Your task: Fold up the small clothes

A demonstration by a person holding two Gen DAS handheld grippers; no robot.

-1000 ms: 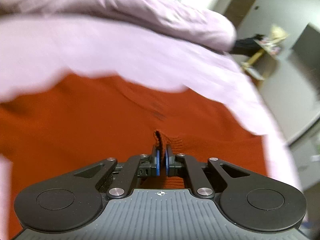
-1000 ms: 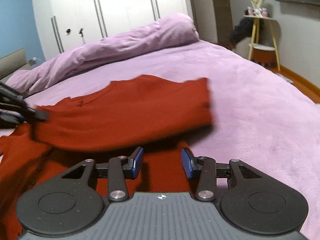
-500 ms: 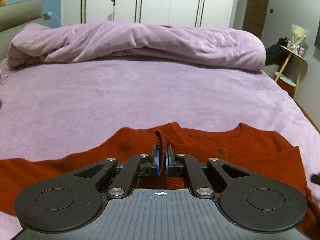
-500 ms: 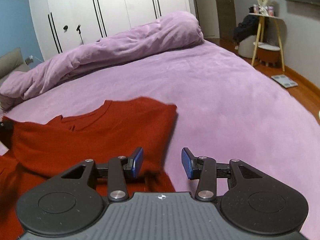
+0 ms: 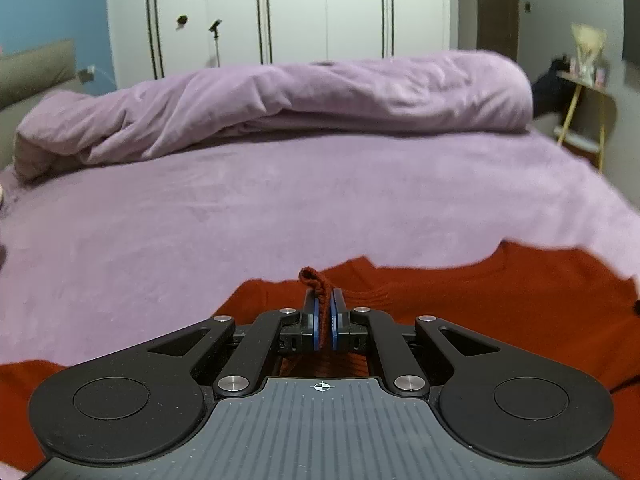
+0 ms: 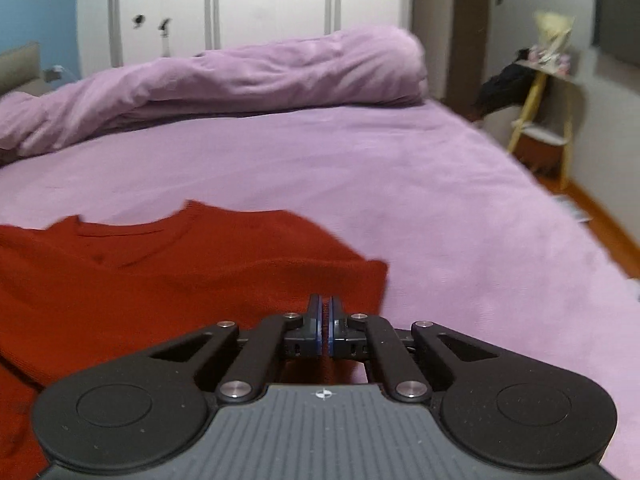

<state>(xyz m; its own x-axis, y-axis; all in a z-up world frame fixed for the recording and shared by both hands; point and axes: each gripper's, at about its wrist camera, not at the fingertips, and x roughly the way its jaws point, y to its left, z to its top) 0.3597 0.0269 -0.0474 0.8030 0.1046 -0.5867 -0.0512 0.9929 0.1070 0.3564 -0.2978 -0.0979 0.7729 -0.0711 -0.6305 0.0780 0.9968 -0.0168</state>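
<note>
A rust-red knit sweater (image 5: 500, 292) lies on the purple bed sheet (image 5: 280, 200). My left gripper (image 5: 324, 312) is shut on a pinch of the sweater's fabric, which sticks up between the blue pads. In the right wrist view the sweater (image 6: 160, 280) spreads to the left, neckline facing away. My right gripper (image 6: 325, 320) is shut at the sweater's right-hand edge, with red knit under and behind the pads; whether any cloth sits between them cannot be seen.
A rolled purple duvet (image 5: 280, 108) lies across the far side of the bed. White wardrobes (image 5: 280, 12) stand behind it. A yellow-legged side table (image 6: 540, 112) with dark clothing stands at the right, beside the wooden floor (image 6: 592, 216).
My right gripper went from open to shut at the sweater's edge. My left gripper kept its hold and levelled out, bringing the cloth down flatter on the bed.
</note>
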